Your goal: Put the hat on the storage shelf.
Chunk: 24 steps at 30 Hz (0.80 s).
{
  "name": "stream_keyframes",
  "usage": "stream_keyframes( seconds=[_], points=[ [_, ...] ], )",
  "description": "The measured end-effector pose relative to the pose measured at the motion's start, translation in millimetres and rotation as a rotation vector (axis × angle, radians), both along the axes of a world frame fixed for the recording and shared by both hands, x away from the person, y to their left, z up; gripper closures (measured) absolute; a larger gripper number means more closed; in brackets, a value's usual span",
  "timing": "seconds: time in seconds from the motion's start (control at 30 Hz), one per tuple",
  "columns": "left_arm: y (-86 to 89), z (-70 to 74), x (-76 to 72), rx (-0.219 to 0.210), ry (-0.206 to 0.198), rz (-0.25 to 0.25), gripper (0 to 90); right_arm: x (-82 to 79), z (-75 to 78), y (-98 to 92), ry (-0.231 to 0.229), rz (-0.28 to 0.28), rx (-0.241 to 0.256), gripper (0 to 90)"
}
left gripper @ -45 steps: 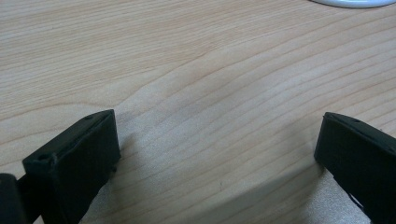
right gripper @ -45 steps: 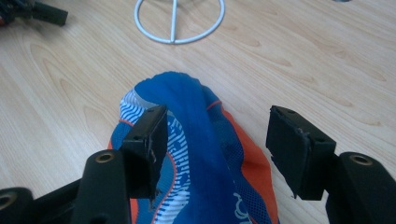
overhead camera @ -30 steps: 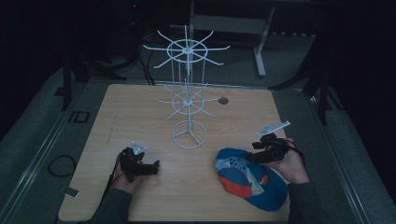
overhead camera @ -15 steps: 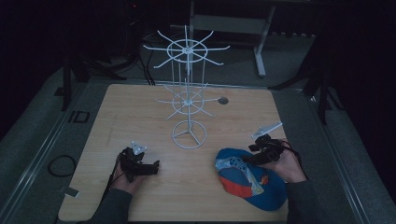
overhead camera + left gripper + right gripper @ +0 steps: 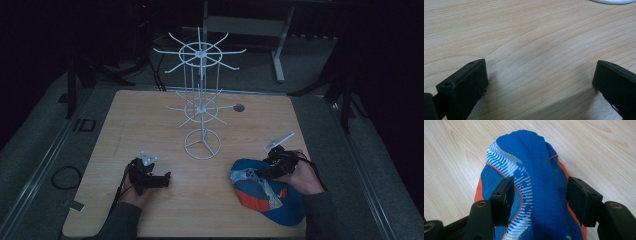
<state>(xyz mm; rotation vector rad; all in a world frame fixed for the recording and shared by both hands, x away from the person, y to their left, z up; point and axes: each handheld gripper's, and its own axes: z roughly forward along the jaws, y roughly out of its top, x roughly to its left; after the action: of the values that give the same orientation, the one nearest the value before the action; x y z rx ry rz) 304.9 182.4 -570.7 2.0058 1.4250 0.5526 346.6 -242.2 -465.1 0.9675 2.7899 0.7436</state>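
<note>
A blue and orange mesh cap (image 5: 267, 195) lies on the wooden table (image 5: 145, 120) near its front right corner. My right gripper (image 5: 260, 173) reaches onto the cap's near-left part. In the right gripper view its jaws stand apart on either side of a raised blue fold of the cap (image 5: 536, 165), and the right gripper (image 5: 540, 185) is open close around that fold. My left gripper (image 5: 161, 179) rests at the front left with its jaws pointing right. There the left gripper (image 5: 540, 68) is wide open over bare wood.
A white wire display rack (image 5: 201, 107) with two tiers of hooks stands mid-table on a ring base (image 5: 202, 145); its base rim (image 5: 614, 1) lies just ahead of my left jaws. A dark grommet (image 5: 239, 107) sits behind it. Dark floor and stands surround the table.
My right gripper has moved left and slightly nearer, onto the cap. The left gripper has stayed where it was.
</note>
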Motion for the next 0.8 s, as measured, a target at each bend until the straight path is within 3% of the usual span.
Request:
stream_keyframes(
  seconds=[0.8],
  points=[
    [0.2,0.1,0.0,0.002,0.001,-0.002,0.1,9.5,-9.0,10.6,0.039,0.031,-0.076,43.5]
  ],
)
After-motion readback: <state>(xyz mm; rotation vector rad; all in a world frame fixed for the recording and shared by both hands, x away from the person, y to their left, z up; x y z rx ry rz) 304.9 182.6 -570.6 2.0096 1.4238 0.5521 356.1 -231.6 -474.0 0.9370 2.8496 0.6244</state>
